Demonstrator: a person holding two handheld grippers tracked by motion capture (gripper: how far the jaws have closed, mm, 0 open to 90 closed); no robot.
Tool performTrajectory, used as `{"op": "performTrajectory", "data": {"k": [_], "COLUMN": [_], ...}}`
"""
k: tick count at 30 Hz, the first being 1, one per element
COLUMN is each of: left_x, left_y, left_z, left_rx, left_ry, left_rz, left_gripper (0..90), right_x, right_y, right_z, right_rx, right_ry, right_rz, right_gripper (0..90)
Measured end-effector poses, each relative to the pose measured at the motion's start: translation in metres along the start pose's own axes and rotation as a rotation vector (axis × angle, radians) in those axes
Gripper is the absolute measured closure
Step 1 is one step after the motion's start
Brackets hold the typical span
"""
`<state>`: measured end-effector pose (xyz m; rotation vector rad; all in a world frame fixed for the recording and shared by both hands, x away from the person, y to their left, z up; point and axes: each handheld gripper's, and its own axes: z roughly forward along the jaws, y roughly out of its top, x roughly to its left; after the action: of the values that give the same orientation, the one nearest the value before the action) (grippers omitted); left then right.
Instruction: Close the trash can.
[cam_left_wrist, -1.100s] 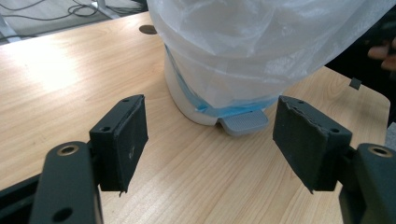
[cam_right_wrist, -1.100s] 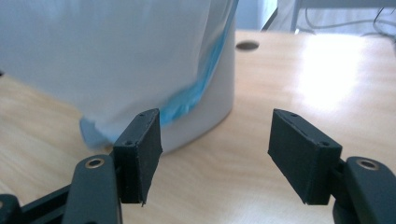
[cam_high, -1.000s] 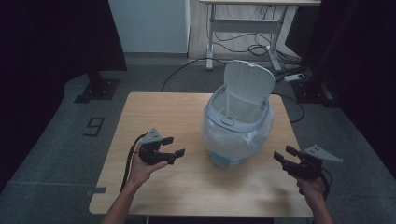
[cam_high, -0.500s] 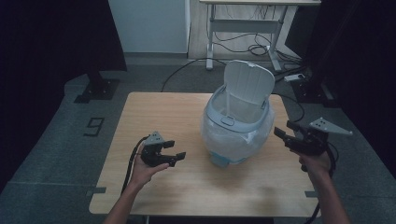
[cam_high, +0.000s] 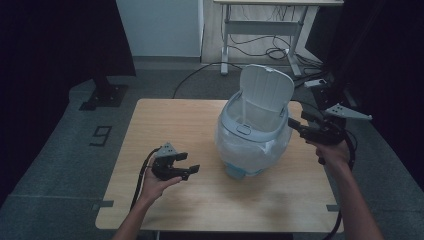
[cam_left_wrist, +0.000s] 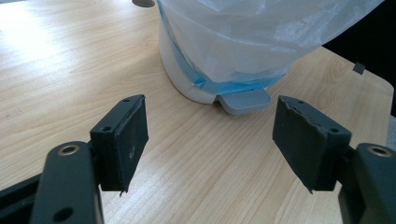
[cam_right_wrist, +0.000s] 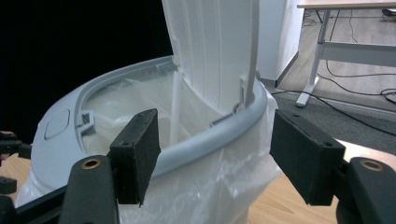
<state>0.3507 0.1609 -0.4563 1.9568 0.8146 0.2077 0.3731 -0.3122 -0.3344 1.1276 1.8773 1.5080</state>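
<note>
A wooden table (cam_high: 190, 125) stood on grey floor. A white pedal bin (cam_high: 252, 145), lined with a plastic bag (cam_left_wrist: 243, 42), sat right of the table's centre with its lid (cam_high: 265, 95) upright. The left gripper (cam_high: 186, 166) rested low near the bin's pedal (cam_left_wrist: 245, 101), jaws wide. The right gripper (cam_high: 299, 125), jaws wide and empty, was level with the bin's rim (cam_right_wrist: 219, 133).

High view looks down on the table (cam_high: 165, 115); both gripper views closely face the shared bin (cam_high: 252, 137).
</note>
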Motion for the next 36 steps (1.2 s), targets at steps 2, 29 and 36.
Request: {"op": "performTrajectory", "data": {"k": [2, 29, 36], "left_x": [0.000, 0.005, 0.010], "left_y": [-0.001, -0.004, -0.007], "left_z": [0.000, 0.002, 0.001], "left_rx": [-0.004, 0.008, 0.011], "left_ry": [-0.005, -0.013, -0.009], "left_rz": [-0.005, -0.026, -0.038], "left_gripper": [26.6, 26.7, 26.7], "right_x": [0.001, -0.018, -0.018], "right_y": [0.003, 0.036, 0.047], "right_z": [0.002, 0.046, 0.060], "right_rx": [-0.004, 0.006, -0.013], "right_ry": [0.002, -0.027, 0.005], "right_rz": [-0.004, -0.005, 0.006], "right_gripper": [32.3, 29.9, 28.5]}}
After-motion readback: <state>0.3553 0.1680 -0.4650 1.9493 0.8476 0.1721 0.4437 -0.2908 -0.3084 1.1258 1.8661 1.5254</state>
